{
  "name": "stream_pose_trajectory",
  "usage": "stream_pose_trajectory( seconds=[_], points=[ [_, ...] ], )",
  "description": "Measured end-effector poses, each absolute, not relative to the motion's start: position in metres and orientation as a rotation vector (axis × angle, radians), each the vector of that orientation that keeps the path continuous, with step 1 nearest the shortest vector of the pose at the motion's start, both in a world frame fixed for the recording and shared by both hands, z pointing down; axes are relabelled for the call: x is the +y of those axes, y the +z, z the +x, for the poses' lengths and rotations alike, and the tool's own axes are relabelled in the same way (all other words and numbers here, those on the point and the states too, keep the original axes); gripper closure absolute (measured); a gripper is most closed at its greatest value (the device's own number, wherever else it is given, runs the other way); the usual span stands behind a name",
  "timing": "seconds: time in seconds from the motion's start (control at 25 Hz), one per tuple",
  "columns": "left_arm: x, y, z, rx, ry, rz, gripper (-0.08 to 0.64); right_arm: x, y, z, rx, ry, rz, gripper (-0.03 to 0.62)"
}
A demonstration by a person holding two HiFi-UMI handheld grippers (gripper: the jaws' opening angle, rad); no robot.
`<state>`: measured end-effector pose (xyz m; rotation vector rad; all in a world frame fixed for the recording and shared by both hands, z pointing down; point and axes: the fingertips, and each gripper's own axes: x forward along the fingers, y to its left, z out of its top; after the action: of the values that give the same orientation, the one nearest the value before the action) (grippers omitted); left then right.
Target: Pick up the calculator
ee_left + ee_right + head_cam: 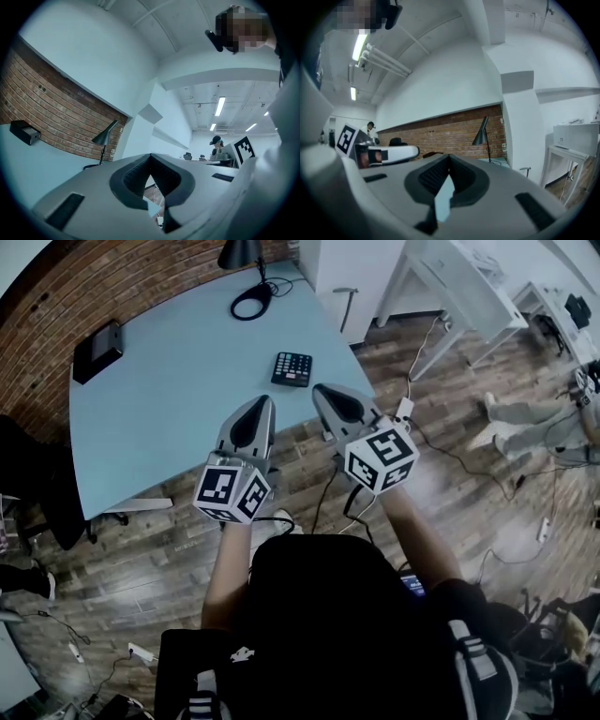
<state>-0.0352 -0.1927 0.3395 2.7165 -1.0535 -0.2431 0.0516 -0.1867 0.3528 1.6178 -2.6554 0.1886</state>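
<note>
The calculator [292, 368] lies flat on the pale blue table [169, 418], near its right corner and close to the near edge, well apart from the black box [97, 351] at upper left and the desk lamp [240, 252] at the top of the head view. Both of my grippers sit just below it in that frame and point up toward it. The left gripper [264, 402] has its tip over the table's edge, below and left of the calculator, and the right gripper [323, 389] is below and right of it, off the corner and over the wood floor. The calculator falls in the gap between their two lines. I judge the right tip a shade nearer, though it is close. Its outline reads almost square from here, set a little askew to the frame, so I can't name a long axis with confidence. Each gripper view shows the dark pads drawn together to a point with nothing between them, so both pairs of jaws are closed and empty. Neither gripper view shows the calculator, only brick wall and ceiling. I reckon the jaws must open and dip toward the tabletop before any grasp.
</note>
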Motion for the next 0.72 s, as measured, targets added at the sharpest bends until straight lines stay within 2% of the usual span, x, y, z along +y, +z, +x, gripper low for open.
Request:
stream_pose_trajectory(
  seconds=[0.44, 0.72],
  points=[
    [-0.237, 0.349, -0.071, -1.024, -0.238, 2.722, 0.552, -0.233, 0.371, 0.021, -2.568, 0.195, 1.616, 0.586],
    [-0.249, 0.359, -0.075, -1.023, -0.236, 2.69, 0.552, -0.247, 0.387, 0.027, -2.51, 0.219, 1.616, 0.586]
  ],
)
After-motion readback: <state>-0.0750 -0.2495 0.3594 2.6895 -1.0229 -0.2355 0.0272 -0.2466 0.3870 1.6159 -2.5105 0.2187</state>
